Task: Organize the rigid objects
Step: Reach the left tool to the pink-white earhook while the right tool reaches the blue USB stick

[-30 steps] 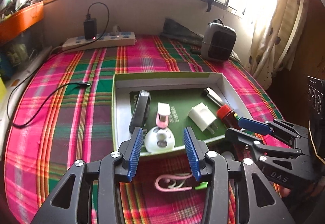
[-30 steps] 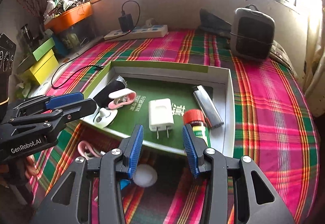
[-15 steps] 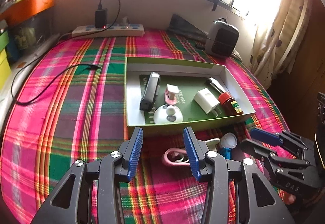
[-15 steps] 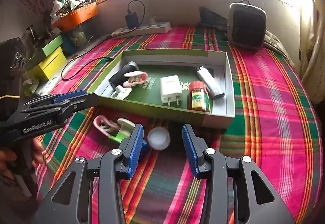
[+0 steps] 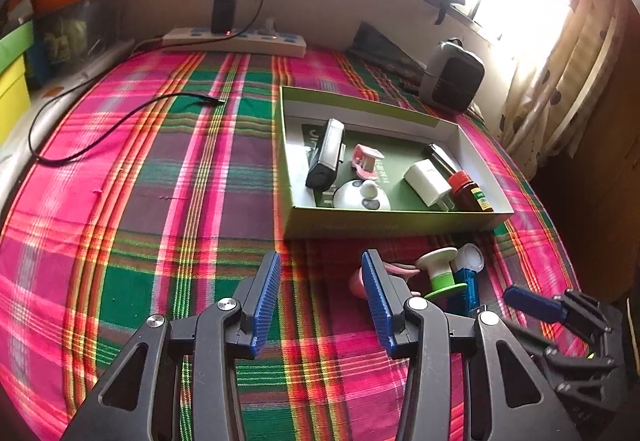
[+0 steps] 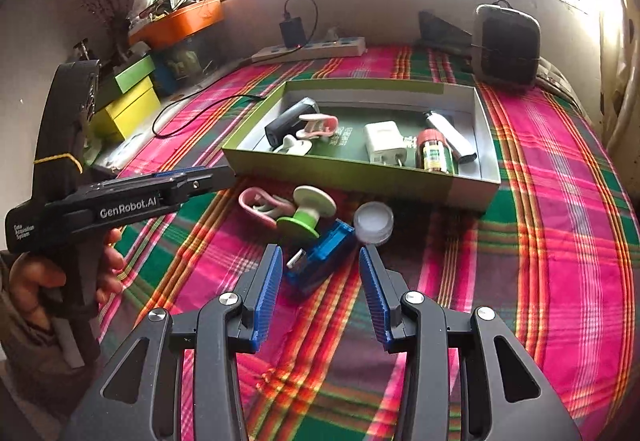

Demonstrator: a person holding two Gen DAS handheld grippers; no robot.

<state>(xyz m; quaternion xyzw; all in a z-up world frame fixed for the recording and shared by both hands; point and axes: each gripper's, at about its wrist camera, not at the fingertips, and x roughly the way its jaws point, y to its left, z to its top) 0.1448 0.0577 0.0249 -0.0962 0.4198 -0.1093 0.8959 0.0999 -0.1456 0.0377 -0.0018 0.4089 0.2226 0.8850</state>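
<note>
Both my tongs tilt down, apart and empty, over the plaid cloth.
Left tongs [image 5: 318, 299] hide part of the pink clip [image 6: 260, 204]; right tongs [image 6: 319, 291] hover near the blue drive [image 6: 324, 255], before the box [image 6: 476, 185].

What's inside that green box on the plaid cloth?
Inside the green box: a black case, pink clip, round white gadget, white charger, red-capped bottle and a lighter. The near wall hides the floor's front edge.
</note>
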